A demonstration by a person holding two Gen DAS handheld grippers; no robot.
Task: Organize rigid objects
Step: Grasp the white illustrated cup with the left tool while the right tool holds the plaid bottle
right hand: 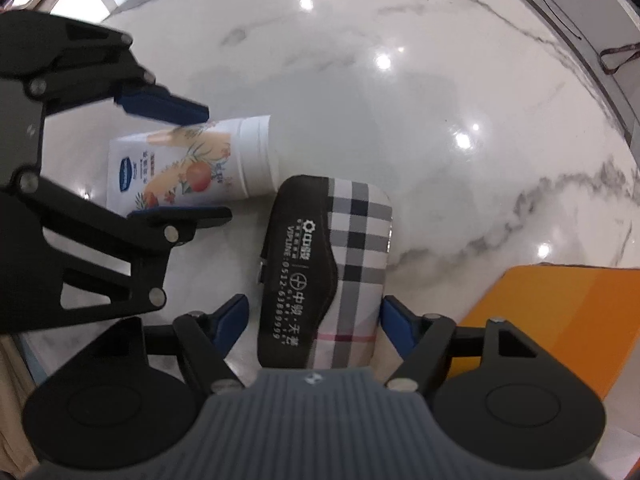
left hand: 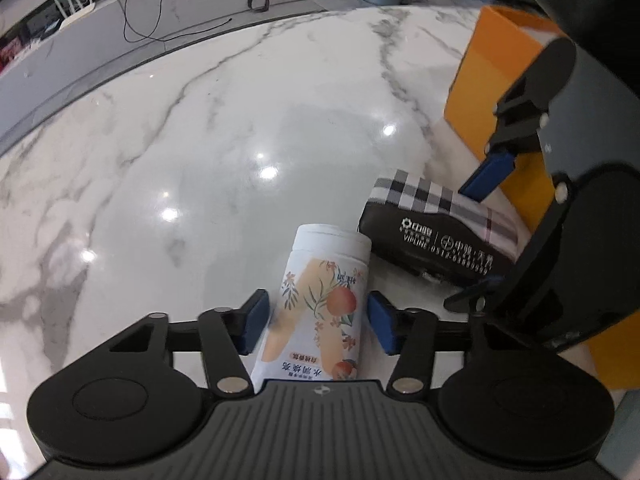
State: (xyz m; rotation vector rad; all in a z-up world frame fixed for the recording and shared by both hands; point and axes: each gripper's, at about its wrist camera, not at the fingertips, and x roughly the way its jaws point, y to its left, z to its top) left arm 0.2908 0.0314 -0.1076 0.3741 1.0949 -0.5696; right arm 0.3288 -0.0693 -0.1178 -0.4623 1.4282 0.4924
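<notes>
**A:** Where are your hands at right now?

**B:** Your left gripper (left hand: pixel 314 326) is low over the marble table (left hand: pixel 200 140), blue pads on either side of the white bottle (left hand: pixel 320 300). There's a small gap on each side, so it's spread just wider than the bottle, not squeezing it. Your right gripper (right hand: pixel 314 328) comes in from the other side at roughly a right angle to the left one, straddling the plaid case (right hand: pixel 326 268) the same way, with a sliver of table showing beside each pad. So it's open around the case, not clamped.

**A:** And which way is the stuff lying?

**B:** The bottle's on its side, long axis running straight away from your left gripper, white cap at the far end and the peach label facing up. The case lies flat, long axis in line with your right gripper's fingers, black half with white printing on the bottle's side. The bottle's cap end sits just beside the case's far corner; can't tell if they touch. An orange box (left hand: pixel 492 92) stands near the case, on the far side from the bottle.
</notes>
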